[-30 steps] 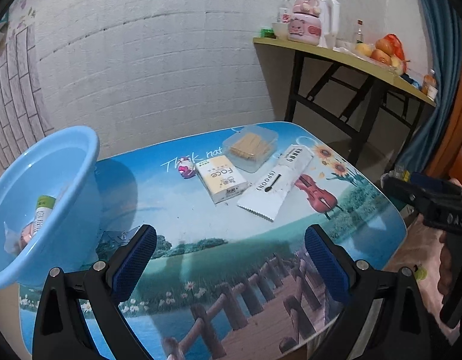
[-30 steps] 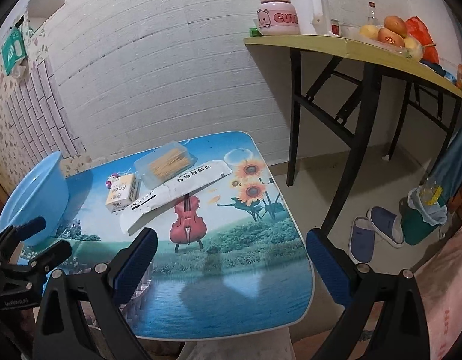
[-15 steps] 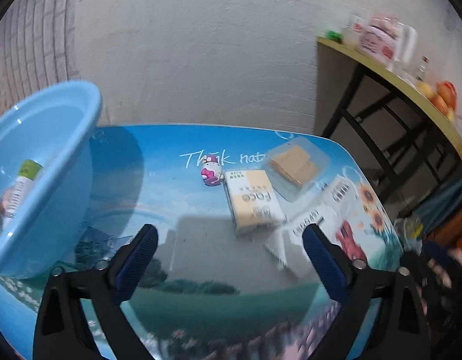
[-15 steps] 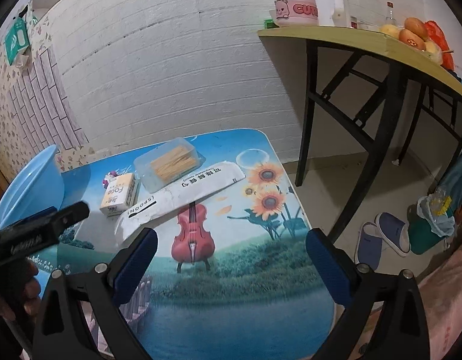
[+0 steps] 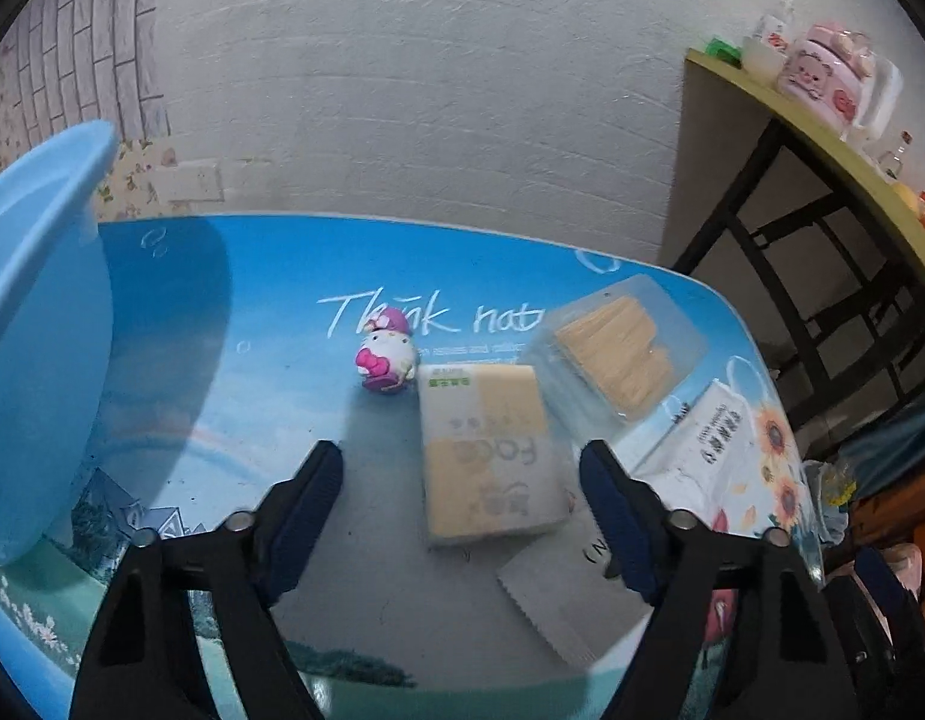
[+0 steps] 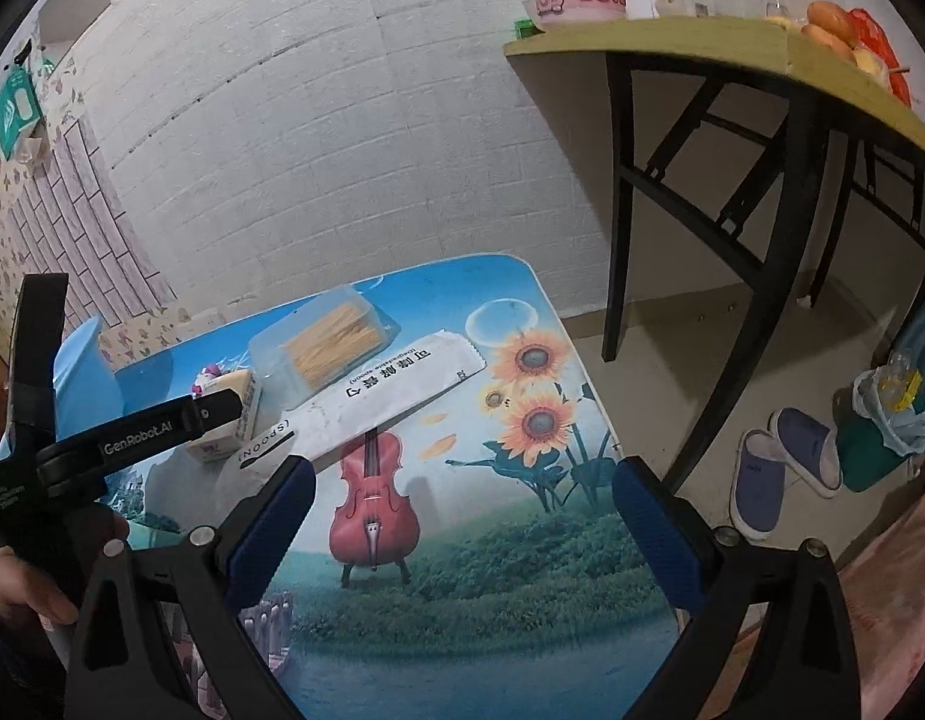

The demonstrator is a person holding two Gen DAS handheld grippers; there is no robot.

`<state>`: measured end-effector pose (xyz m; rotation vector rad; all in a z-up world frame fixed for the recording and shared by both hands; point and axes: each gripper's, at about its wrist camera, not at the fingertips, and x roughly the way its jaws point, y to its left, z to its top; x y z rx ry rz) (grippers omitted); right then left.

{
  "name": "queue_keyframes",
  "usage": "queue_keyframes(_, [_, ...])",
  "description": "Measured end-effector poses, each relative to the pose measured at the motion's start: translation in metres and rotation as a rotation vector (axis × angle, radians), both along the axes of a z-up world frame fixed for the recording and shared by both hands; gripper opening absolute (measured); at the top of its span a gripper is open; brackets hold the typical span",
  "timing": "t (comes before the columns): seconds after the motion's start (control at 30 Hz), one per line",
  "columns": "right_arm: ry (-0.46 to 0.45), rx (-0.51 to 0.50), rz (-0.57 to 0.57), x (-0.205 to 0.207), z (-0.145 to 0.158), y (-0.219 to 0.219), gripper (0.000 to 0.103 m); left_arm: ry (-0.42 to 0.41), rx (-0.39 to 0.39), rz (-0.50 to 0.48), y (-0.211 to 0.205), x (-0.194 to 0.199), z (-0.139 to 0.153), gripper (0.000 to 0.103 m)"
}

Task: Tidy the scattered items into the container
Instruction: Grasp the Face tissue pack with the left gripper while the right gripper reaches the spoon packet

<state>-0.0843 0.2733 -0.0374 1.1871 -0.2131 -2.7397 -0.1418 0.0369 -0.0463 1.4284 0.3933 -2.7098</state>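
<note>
Yellow-and-white tissue pack lies flat on the printed blue table, between the closing left gripper pads, untouched; light blue plastic basin at nine o'clock; right gripper is wide and empty

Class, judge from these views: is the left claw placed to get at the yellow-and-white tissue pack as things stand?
Probably yes. The left claw hovers over the yellow-and-white tissue pack, its jaws closing with the pack between them but not yet pressed. Nothing covers the pack; the clear toothpick box sits close alongside.
</note>
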Motion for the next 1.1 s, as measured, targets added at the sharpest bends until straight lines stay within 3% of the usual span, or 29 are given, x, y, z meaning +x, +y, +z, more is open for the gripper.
queue_keyframes(0.37, [0.004,0.009,0.026,-0.017,0.000,-0.016,0.100,0.029,-0.144,-0.057,0.021,-0.002,-0.006,0.068])
queue_keyframes(0.43, [-0.001,0.012,0.028,-0.018,-0.001,-0.018,0.100,0.031,-0.143,-0.057,0.021,-0.002,-0.006,0.068])
queue_keyframes(0.47, [-0.001,0.014,0.030,-0.019,-0.001,-0.019,0.100,0.039,-0.130,-0.061,0.019,-0.002,-0.005,0.061])
queue_keyframes(0.5, [0.001,0.019,0.033,-0.019,-0.001,-0.021,0.100,0.045,-0.124,-0.069,0.017,0.000,-0.004,0.047])
queue_keyframes(0.53, [0.002,0.022,0.035,-0.020,-0.001,-0.022,0.100,0.047,-0.127,-0.076,0.016,0.001,-0.004,0.045])
queue_keyframes(0.8, [-0.077,-0.003,0.023,-0.039,-0.007,-0.041,0.100,0.081,-0.128,-0.082,-0.009,0.028,0.002,0.044])
queue_keyframes(0.93, [-0.093,0.025,0.004,-0.048,-0.012,-0.059,0.100,0.123,-0.152,-0.071,-0.019,0.043,0.008,0.044])
queue_keyframes(1.1, [-0.135,0.056,-0.036,-0.058,-0.020,-0.078,0.100,0.136,-0.119,-0.073,-0.030,0.053,0.012,0.045])
